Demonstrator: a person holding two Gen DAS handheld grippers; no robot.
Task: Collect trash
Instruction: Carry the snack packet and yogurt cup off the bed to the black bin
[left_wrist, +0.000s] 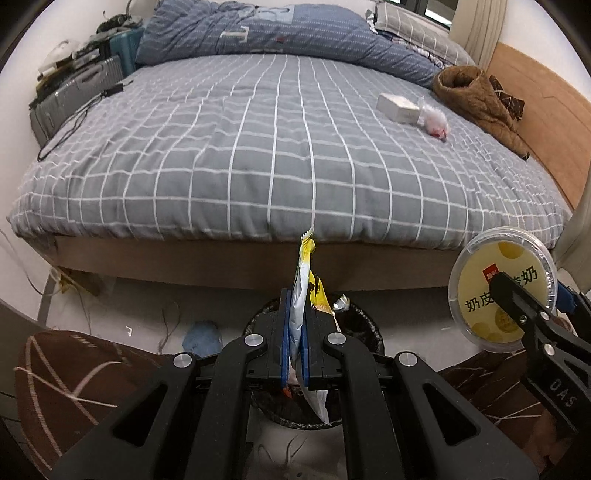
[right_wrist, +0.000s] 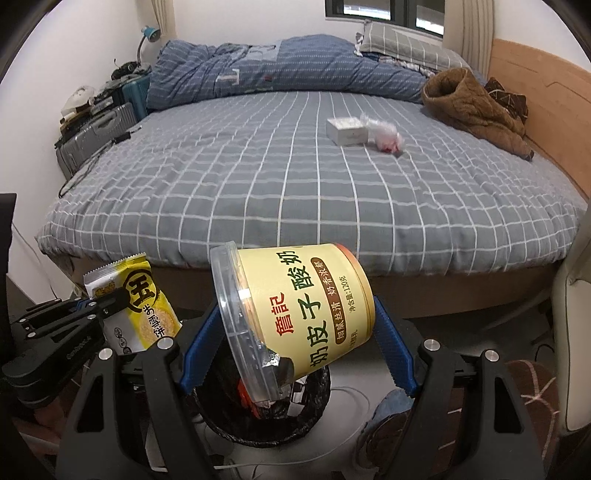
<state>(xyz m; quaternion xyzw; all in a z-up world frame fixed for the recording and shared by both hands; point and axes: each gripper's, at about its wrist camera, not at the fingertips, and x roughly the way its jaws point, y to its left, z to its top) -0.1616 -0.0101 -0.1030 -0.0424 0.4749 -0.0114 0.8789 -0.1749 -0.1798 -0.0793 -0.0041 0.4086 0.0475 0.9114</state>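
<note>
Disposal step: left tool clamped on the snack wrapper, right tool spread around the yogurt cup, both above the bin; next, release each inside its rim.

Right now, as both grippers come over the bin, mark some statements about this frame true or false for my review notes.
1. The left gripper is shut on a yellow snack wrapper. True.
2. The right gripper is empty. False: it is shut on a yogurt tub, which lies tilted between its blue pads.
3. A bin lined with a black bag sits on the floor below the tub. True.
4. The bed is bare of loose items. False: a white box and a crumpled clear bag lie on it, near a brown jacket.
5. The wrapper already lies in the bin. False: the gripper holds it above the bin.
</note>
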